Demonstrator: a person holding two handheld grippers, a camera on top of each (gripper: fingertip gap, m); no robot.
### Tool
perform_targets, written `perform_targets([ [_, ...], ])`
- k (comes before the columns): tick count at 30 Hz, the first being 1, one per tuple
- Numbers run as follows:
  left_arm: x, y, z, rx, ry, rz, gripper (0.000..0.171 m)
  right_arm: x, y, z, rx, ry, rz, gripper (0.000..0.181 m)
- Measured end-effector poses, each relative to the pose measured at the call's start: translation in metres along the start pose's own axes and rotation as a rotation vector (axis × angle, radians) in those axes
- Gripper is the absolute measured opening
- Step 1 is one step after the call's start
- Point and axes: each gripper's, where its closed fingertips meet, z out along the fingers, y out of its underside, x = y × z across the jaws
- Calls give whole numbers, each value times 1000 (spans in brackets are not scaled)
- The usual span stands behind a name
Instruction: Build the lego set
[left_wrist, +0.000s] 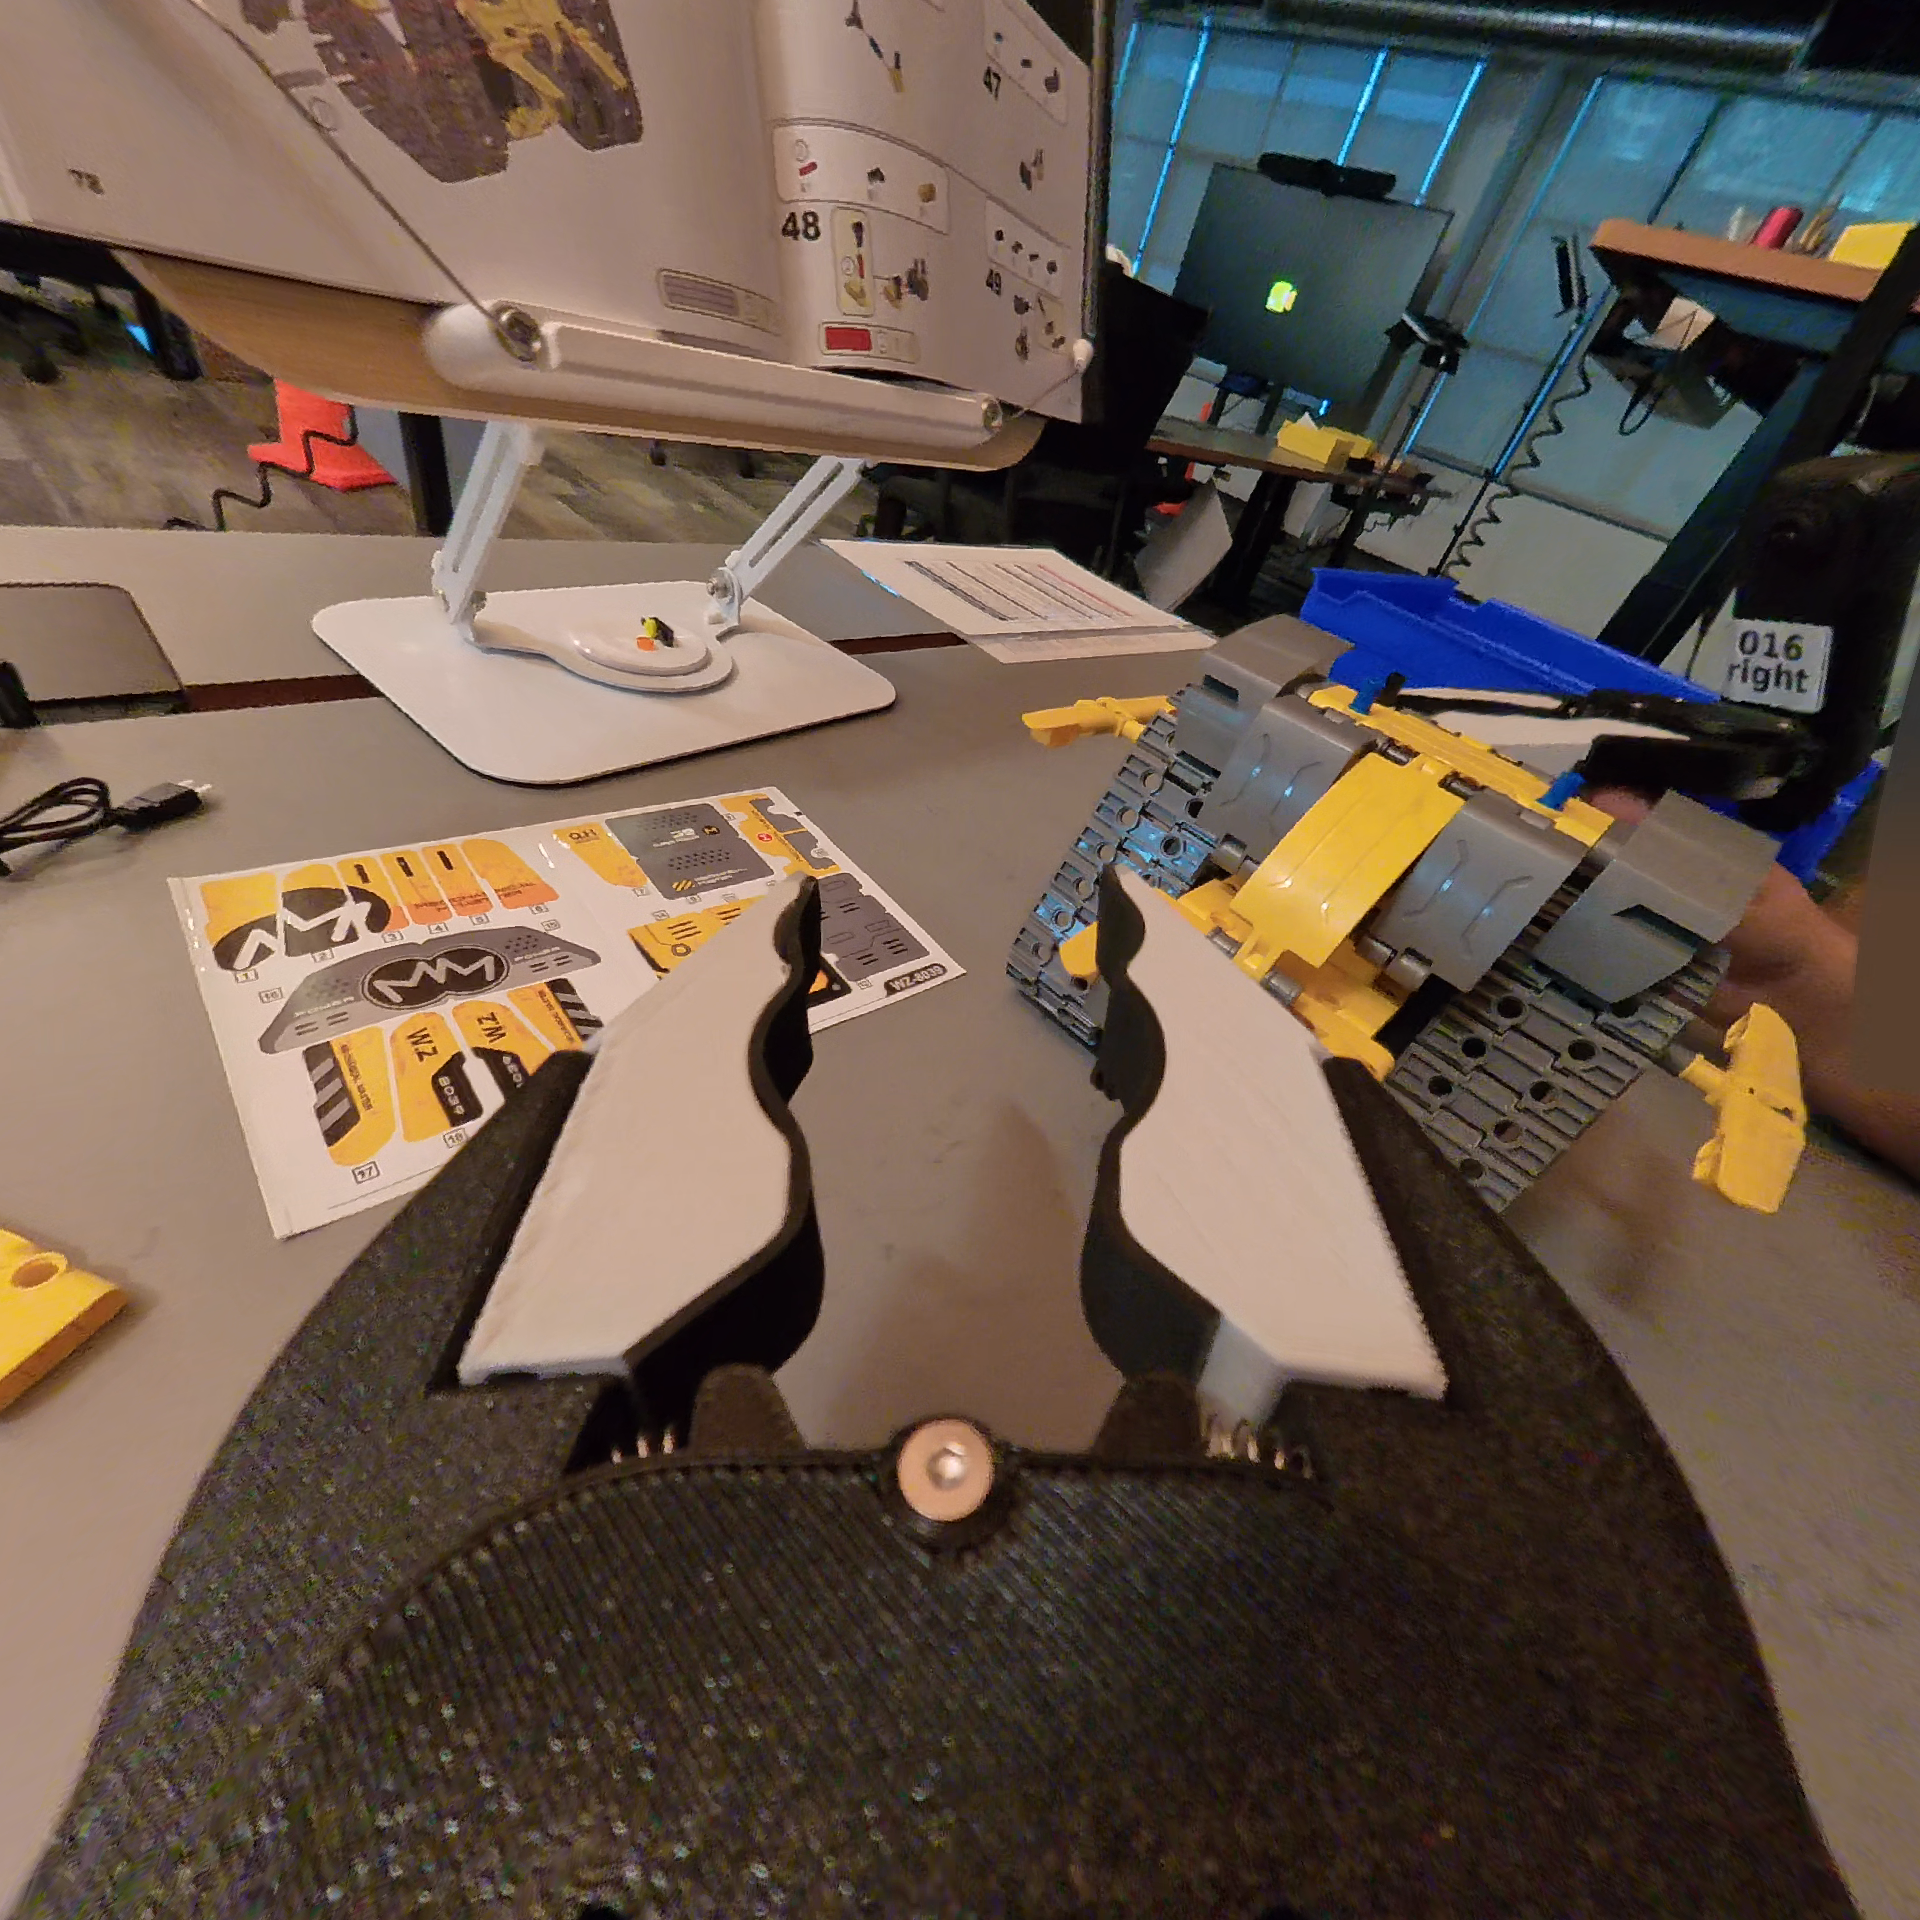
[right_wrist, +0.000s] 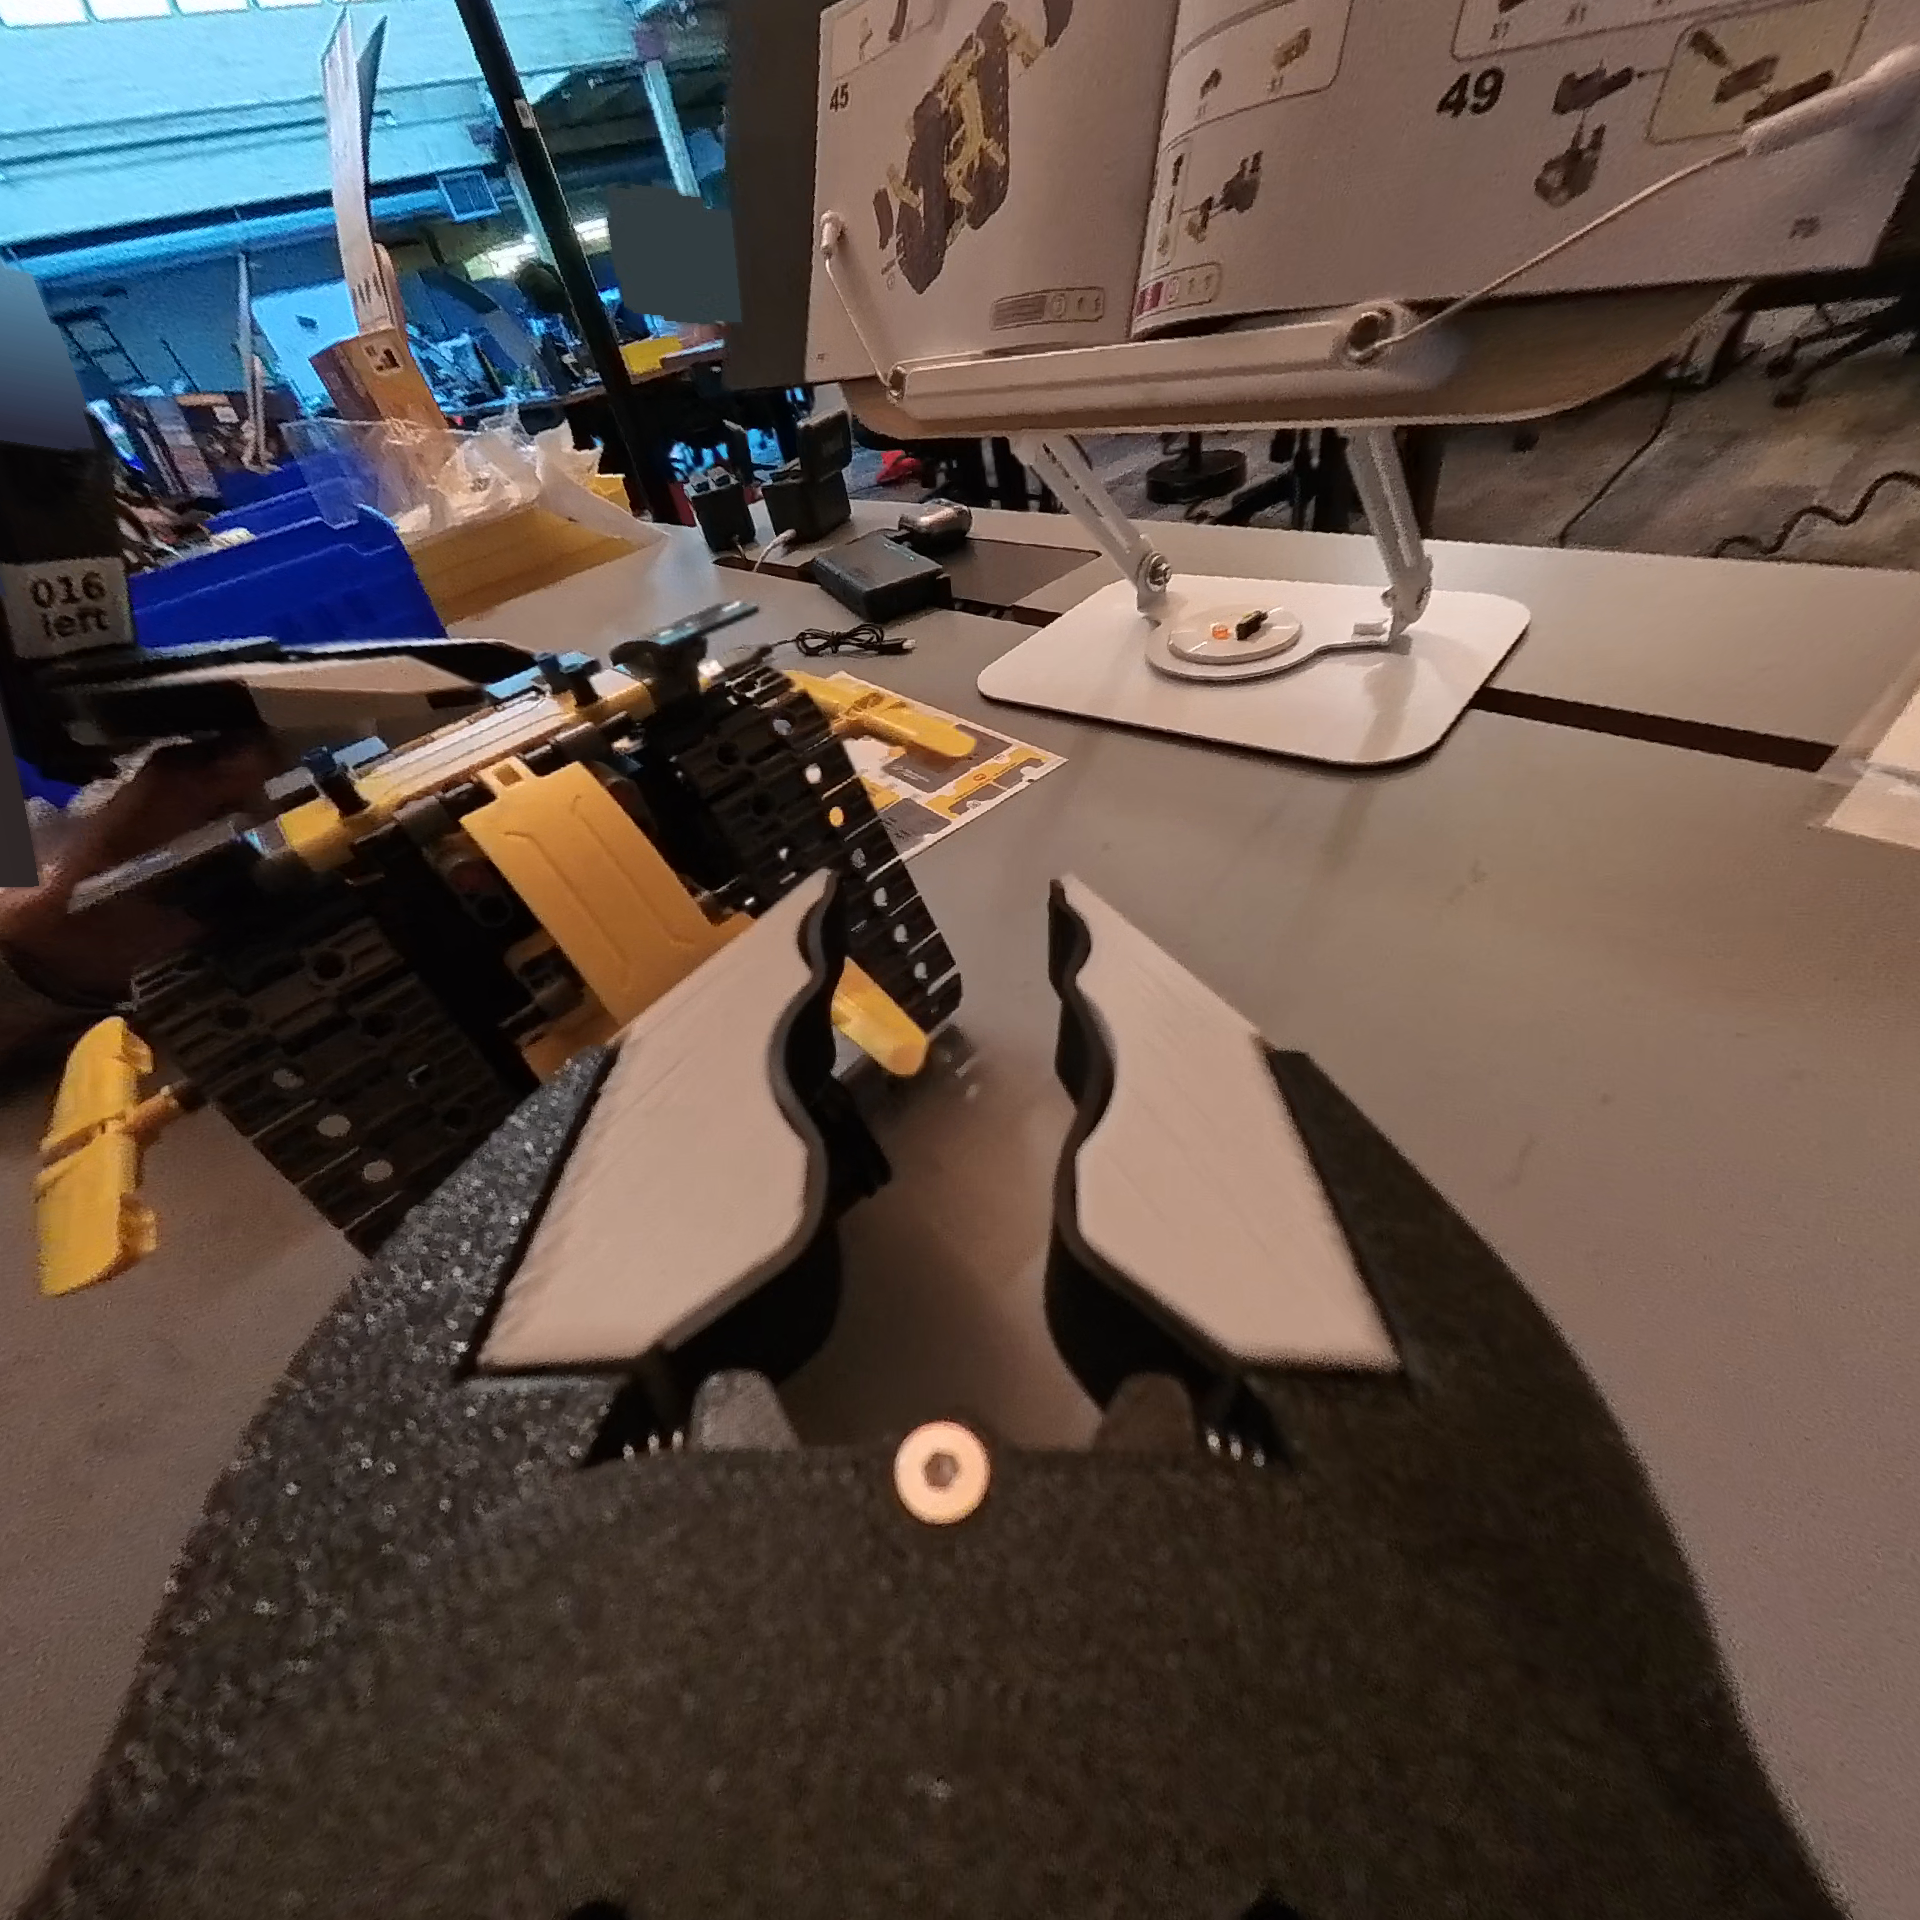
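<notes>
A yellow, grey and black brick-built tracked vehicle sits tilted on the grey table. My left gripper is open and empty, just left of the vehicle, over a yellow-and-grey sticker sheet. In the right wrist view my right gripper is open and empty, its left finger beside the vehicle's track. Each view shows the other gripper beyond the vehicle, fingers over its top; I cannot tell whether they touch it.
A white book stand holds an open instruction booklet at the back. Blue bins stand behind the vehicle. A loose yellow piece, a black cable and a printed paper lie on the table.
</notes>
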Motion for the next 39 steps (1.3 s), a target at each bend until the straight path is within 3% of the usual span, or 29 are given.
perform_targets([
  [17, 14, 8, 5, -45, -17, 153, 58, -9, 7, 6, -50, -58, 25, 39],
  [39, 19, 9, 5, -48, -21, 209, 59, -1, 8, 4, -53, -40, 92, 51],
])
